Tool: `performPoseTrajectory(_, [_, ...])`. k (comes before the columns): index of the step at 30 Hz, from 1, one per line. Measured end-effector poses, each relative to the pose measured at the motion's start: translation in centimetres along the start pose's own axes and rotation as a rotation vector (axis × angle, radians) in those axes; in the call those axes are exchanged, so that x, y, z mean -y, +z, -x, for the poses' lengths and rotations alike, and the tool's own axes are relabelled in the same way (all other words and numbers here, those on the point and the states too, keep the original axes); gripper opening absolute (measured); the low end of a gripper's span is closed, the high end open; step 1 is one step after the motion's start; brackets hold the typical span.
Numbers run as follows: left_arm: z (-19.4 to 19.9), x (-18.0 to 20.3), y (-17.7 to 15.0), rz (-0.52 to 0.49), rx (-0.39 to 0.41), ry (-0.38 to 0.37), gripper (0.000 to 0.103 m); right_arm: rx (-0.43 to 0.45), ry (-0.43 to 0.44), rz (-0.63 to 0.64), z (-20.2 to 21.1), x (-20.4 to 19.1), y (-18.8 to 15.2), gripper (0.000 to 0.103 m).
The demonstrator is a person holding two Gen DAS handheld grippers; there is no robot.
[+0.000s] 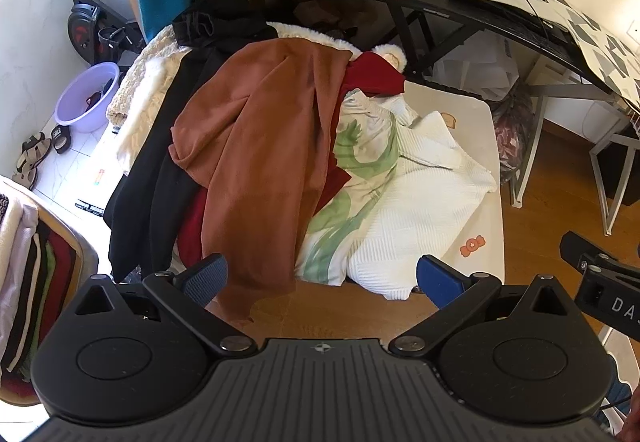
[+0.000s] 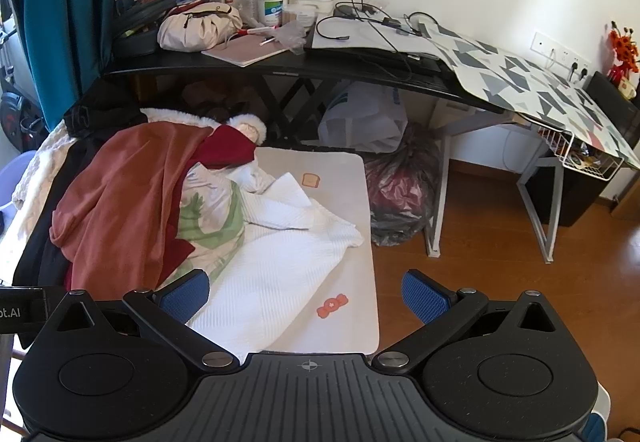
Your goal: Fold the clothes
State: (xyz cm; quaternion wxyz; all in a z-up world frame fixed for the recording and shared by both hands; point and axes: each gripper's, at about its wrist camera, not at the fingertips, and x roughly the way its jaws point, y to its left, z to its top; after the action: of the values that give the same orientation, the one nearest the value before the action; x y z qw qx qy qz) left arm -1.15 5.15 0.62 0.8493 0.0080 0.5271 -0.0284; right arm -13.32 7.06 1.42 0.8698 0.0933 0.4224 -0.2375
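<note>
A pile of clothes covers a low white table (image 1: 486,145) (image 2: 352,177). On top lies a rust-brown garment (image 1: 260,145) (image 2: 120,193), its end hanging over the near edge. Beside it are a black garment (image 1: 148,181), a dark red one (image 1: 376,77) (image 2: 228,149), a white cloth with green print (image 1: 360,169) (image 2: 212,217) and a white ribbed top (image 1: 424,201) (image 2: 280,262). My left gripper (image 1: 322,282) hovers open in front of the pile's near edge, holding nothing. My right gripper (image 2: 306,296) is open above the ribbed top's near corner, also empty.
A black desk (image 1: 460,5) (image 2: 280,61) crowded with a bag, cosmetics and cables stands behind the table. Filled bags (image 2: 396,193) sit under it on the wood floor. A lilac basin (image 1: 90,95) and sandals lie at the left; stacked folded clothes (image 1: 28,282) lie at the near left.
</note>
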Motion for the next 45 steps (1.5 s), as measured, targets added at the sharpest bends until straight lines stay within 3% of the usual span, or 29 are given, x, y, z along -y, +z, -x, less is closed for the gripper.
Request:
performPoseTrajectory(31, [-0.4, 1.6, 0.0, -0.024, -0.022, -0.017, 0.103, -0.037, 0.0, -0.05, -0.9, 1.6, -0.1, 0.102])
performPoseTrajectory(40, [-0.3, 1.2, 0.1, -0.012, -0.024, -0.003, 0.103, -0.039, 0.019, -0.044, -1.1, 1.4, 0.1, 0.102])
performPoseTrajectory(45, [0.1, 0.7, 0.3, 0.002, 0.003, 0.014, 0.103, -0.025, 0.073, -0.073, -0.9, 1.6, 0.6, 0.102])
